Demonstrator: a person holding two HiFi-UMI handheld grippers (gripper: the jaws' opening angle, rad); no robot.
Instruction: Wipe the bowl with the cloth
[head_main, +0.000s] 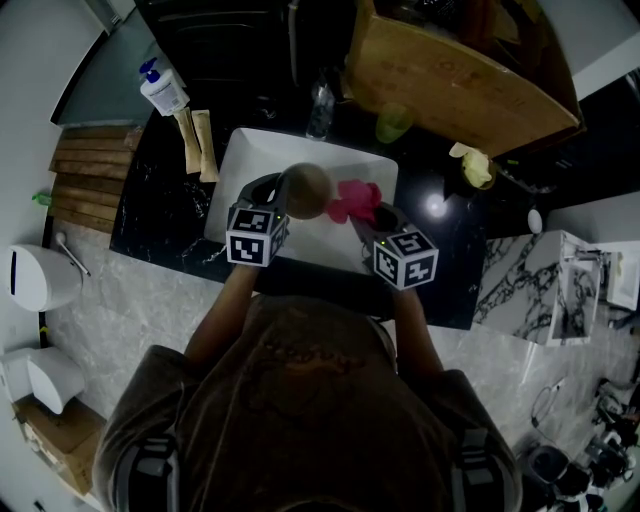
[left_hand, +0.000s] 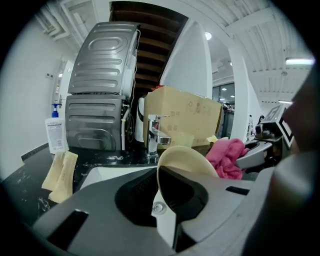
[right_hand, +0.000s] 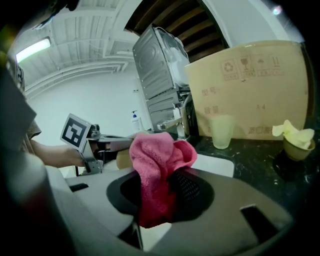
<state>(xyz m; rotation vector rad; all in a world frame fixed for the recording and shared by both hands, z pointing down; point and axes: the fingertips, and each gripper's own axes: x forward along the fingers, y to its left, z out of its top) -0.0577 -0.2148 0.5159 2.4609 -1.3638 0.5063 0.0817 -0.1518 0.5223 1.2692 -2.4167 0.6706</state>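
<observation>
Over the white sink (head_main: 243, 158), the left gripper (head_main: 283, 193) clamps the tan bowl (head_main: 307, 189) by its rim, jaws closed on its wall. The right gripper (head_main: 362, 213) pinches the pink cloth (head_main: 352, 200) just beside the bowl, apparently touching it. Wiping pressure against so thin a rim grip could twist the bowl loose.

Left claw (left_hand: 167, 202) clamped on cream bowl (left_hand: 187, 159) rim (bowl tilted); pink cloth (left_hand: 227, 157) just beside, right; faucet (left_hand: 154, 134) behind.
</observation>
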